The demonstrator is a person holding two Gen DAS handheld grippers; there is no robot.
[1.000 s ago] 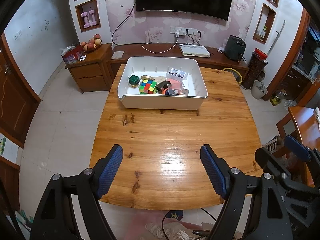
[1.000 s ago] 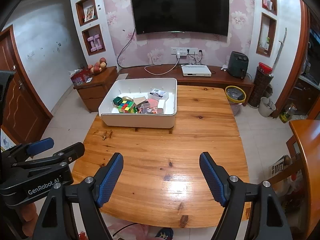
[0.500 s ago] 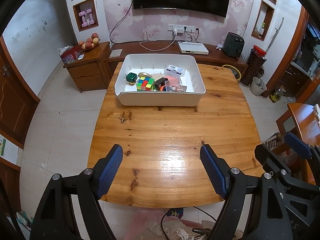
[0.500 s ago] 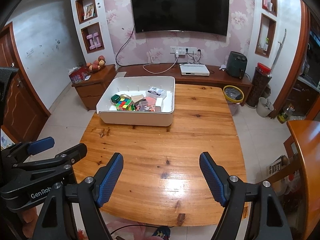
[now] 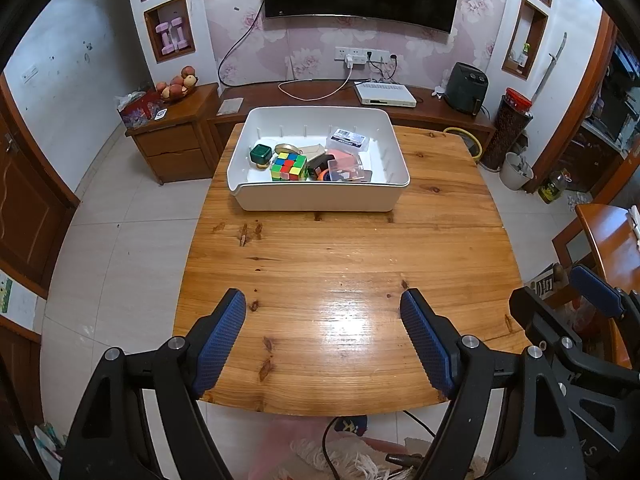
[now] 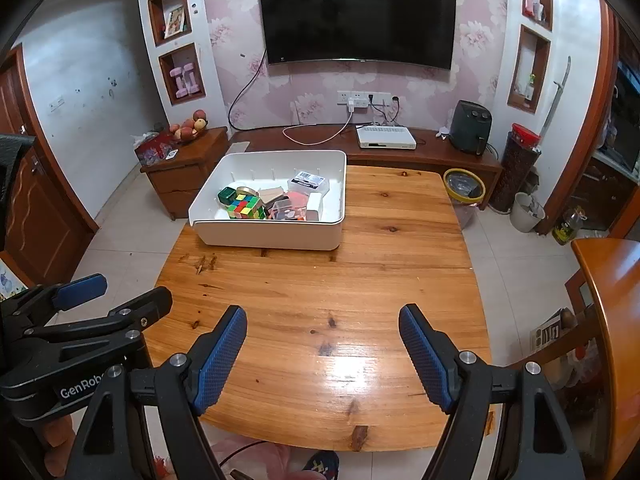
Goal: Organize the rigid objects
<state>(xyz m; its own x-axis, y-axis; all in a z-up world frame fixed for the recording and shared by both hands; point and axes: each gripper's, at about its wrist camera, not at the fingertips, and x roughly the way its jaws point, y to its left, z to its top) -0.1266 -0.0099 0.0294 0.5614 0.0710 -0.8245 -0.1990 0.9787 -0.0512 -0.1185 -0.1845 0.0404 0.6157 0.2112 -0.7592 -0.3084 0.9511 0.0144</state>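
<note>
We hold the left gripper over the near end of the wooden table, fingers spread wide w/ nothing between them, blue pads facing each other across bare wood. The right gripper hangs the same way over the near edge, also released and holding nothing; from its view the left gripper shows at the lower left, just beside the table's corner. The white plastic bin sits at the far end of the table, well apart from both grippers (left of centre from the right wrist's view). Inside it we see a Rubik's cube near the front wall, a dark green cube-shaped item just left of it, a clear lidded box w/ a barcode label toward the back right, a flat tan piece behind the cube, and a reddish-pink item under clear plastic; the rest of the pile is too jumbled to name. Behind the table runs a low wooden TV bench w/ a white set-top box and a dark air fryer, the TV on the wall above.
</note>
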